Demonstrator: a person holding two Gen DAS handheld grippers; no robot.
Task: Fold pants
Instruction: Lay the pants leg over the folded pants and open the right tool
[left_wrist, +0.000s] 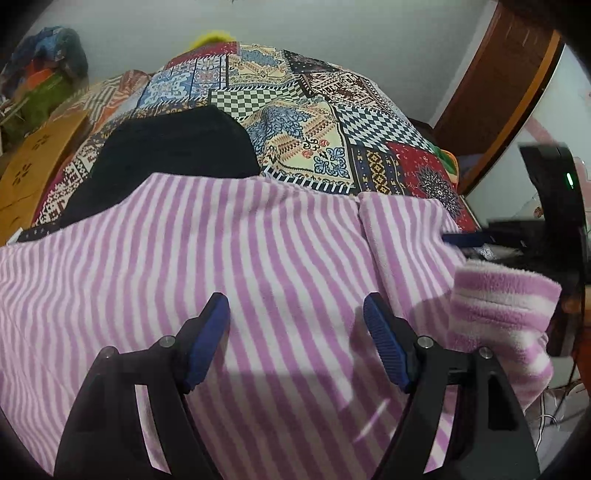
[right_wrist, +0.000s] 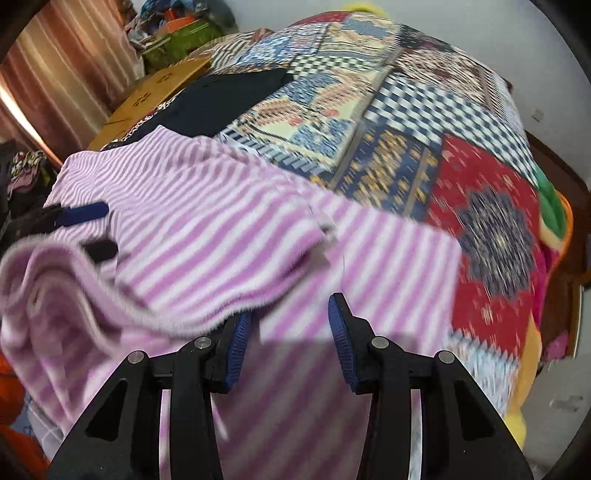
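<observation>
Pink-and-white striped fleece pants (left_wrist: 221, 258) lie spread across the near part of a patchwork-covered bed. My left gripper (left_wrist: 295, 306) is open just above the pants, holding nothing. A bunched end of the pants (left_wrist: 506, 310) rises at the right, beside the other gripper's blue fingertip (left_wrist: 461, 238). In the right wrist view the pants (right_wrist: 229, 236) lie folded over, with a lifted fold (right_wrist: 55, 295) at the left. My right gripper (right_wrist: 290, 314) is open over the pants, its left finger touching the edge of the upper layer. The left gripper's blue fingertip (right_wrist: 85, 214) shows at the far left.
A black garment (left_wrist: 166, 158) lies on the patchwork bedspread (left_wrist: 332, 122) beyond the pants; it also shows in the right wrist view (right_wrist: 221, 99). A wooden headboard (left_wrist: 33, 166) and piled clothes (left_wrist: 44, 74) stand at the left. A wooden door frame (left_wrist: 498, 92) stands at the right.
</observation>
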